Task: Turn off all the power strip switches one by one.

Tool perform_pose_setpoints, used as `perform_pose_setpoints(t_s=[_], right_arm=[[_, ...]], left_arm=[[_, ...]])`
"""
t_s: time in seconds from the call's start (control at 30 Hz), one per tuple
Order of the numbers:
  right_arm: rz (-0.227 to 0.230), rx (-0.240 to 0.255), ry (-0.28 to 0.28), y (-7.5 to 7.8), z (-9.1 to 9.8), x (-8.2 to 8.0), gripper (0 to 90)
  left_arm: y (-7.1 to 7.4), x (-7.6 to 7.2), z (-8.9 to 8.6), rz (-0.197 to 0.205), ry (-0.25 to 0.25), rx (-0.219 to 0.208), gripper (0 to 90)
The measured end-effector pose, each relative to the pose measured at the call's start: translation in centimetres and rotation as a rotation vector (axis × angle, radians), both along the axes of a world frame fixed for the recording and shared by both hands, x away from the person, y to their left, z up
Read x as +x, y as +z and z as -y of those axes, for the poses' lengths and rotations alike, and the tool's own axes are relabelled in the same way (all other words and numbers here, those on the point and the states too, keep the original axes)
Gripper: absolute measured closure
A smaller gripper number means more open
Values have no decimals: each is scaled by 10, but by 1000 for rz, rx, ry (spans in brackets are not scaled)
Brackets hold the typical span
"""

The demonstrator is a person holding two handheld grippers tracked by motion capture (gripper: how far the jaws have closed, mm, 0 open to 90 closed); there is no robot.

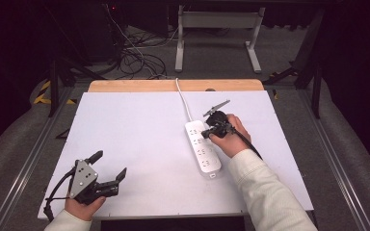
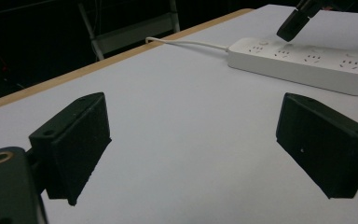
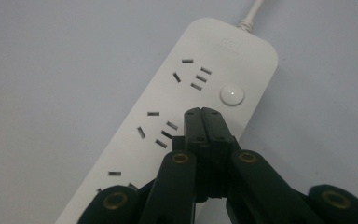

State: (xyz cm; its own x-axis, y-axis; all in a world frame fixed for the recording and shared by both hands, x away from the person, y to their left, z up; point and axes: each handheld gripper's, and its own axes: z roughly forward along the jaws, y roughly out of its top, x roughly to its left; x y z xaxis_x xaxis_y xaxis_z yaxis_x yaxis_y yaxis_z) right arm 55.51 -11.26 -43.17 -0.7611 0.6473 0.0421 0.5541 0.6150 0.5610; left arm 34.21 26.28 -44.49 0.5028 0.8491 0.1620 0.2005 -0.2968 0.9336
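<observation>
My right tool [image 3: 202,113], jaws pressed together and holding nothing, hovers over the white power strip [image 3: 177,116] near its round button [image 3: 232,94]. My left tool [image 1: 107,171] rests on the table [image 1: 139,125] well apart, jaws spread wide.

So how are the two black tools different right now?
The left tool has its jaws wide open, while the right tool is shut. The left tool rests near the table's front edge, away from the power strip; the right tool's tip hovers over it, near the round button. A hand holds each.
</observation>
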Motion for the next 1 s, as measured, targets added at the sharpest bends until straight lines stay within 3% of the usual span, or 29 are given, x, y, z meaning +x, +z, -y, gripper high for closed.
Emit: perform_pose_setpoints(t_s=[0.27,1.0], right_arm=[[-20,-17,0,-4,-2,0,900],[-10,-42,-5,-6,-4,-1,900]], left_arm=[[0,0,0,3,0,7,105],[0,-1,1,3,2,-3,105]])
